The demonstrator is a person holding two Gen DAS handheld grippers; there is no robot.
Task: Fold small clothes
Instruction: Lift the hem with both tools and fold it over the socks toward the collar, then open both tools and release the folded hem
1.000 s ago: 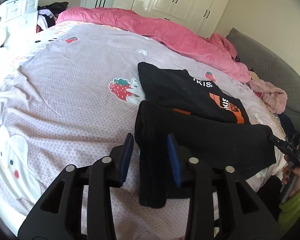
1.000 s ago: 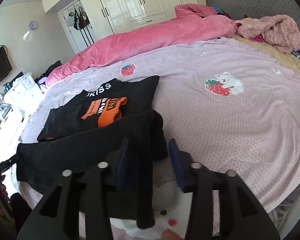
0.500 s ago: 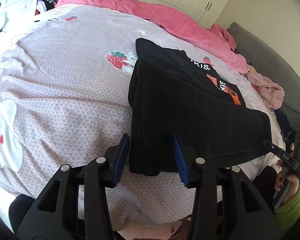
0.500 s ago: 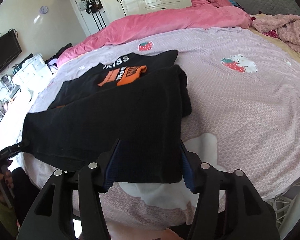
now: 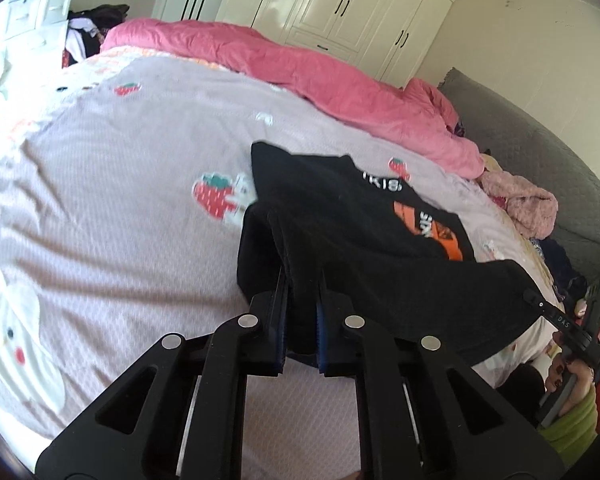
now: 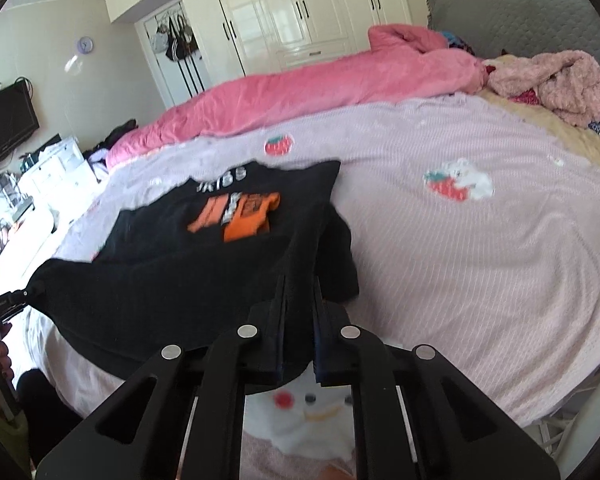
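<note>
A black garment (image 5: pixel 340 216) with an orange print (image 5: pixel 432 228) lies on the lilac bed sheet (image 5: pixel 120 200). Its near hem is folded over and held up off the bed. My left gripper (image 5: pixel 302 280) has its jaws closing tight, pads pressing on the hem's left corner. At the far right of the left wrist view, the right gripper (image 5: pixel 540 304) grips the other corner. In the right wrist view, the right gripper (image 6: pixel 300 284) closes tight on the garment (image 6: pixel 180 248). The left gripper (image 6: pixel 16 300) shows at that view's left edge.
A pink duvet (image 5: pixel 300 64) is bunched along the far side of the bed. A fluffy pink garment (image 6: pixel 560 80) lies by the grey headboard (image 5: pixel 540 160). White wardrobes (image 5: pixel 340 0) stand behind, with white drawers (image 5: pixel 32 16) and clutter to the left.
Both grippers went from open around the black fabric to shut on it. The near hem has risen off the sheet and is stretched between them.
</note>
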